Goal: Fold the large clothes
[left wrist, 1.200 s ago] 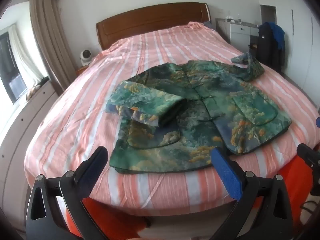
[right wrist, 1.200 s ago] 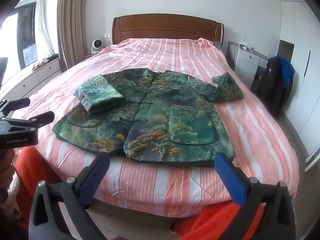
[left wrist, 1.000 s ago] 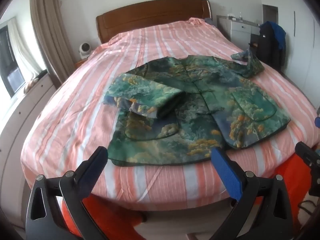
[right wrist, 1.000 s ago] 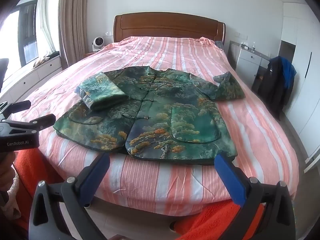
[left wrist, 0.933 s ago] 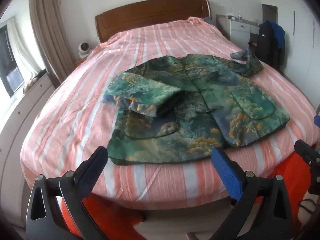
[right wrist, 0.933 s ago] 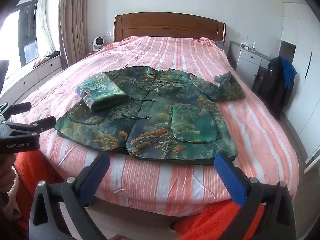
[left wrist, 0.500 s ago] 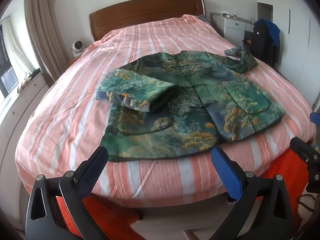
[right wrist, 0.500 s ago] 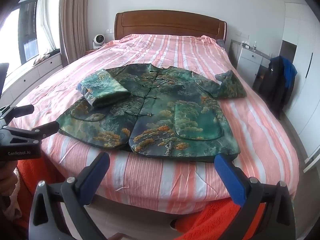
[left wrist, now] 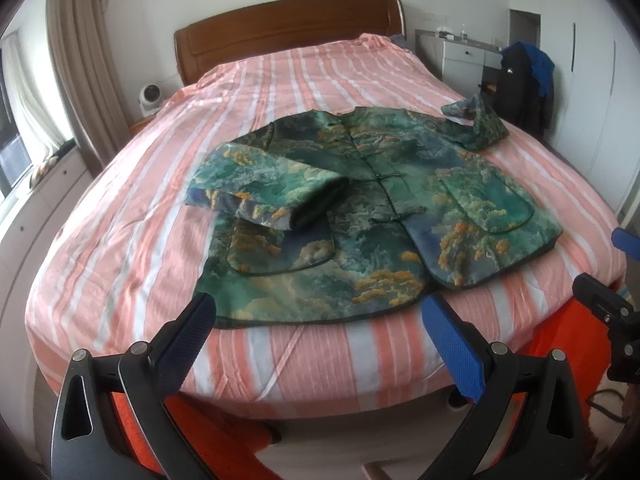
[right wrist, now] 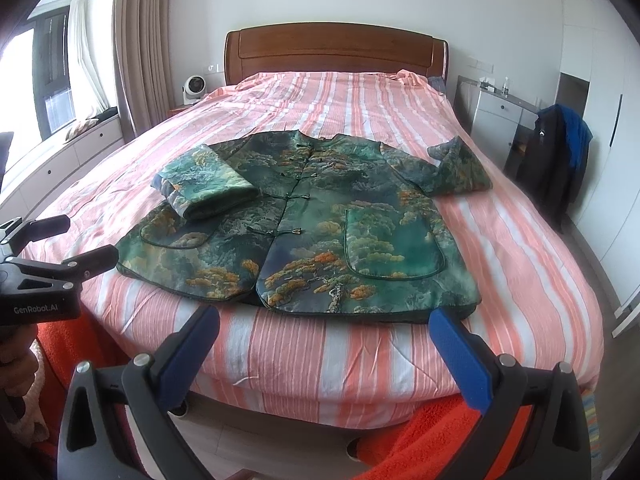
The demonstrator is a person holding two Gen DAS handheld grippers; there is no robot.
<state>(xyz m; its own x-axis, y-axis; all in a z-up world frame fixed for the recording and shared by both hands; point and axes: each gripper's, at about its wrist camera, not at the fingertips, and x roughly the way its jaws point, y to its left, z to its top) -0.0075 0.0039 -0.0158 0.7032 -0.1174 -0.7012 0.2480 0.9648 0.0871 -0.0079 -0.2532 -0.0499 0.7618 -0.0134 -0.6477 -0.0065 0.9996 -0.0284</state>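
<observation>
Only one piece of writing can be read — "GenRobot.AI", in small pale letters on the black body of my left gripper [right wrist: 60,248], at the left edge of the right wrist view, about two thirds of the way down. A small pale logo marks the dark jacket [right wrist: 554,148] hanging at the right of that view — too small for me to read.

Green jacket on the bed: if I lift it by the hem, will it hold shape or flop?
The green jacket looks padded; its folded sleeve stands thick, so it probably bends bulkily. The sheen suggests it may slip on the striped bedspread.
</observation>
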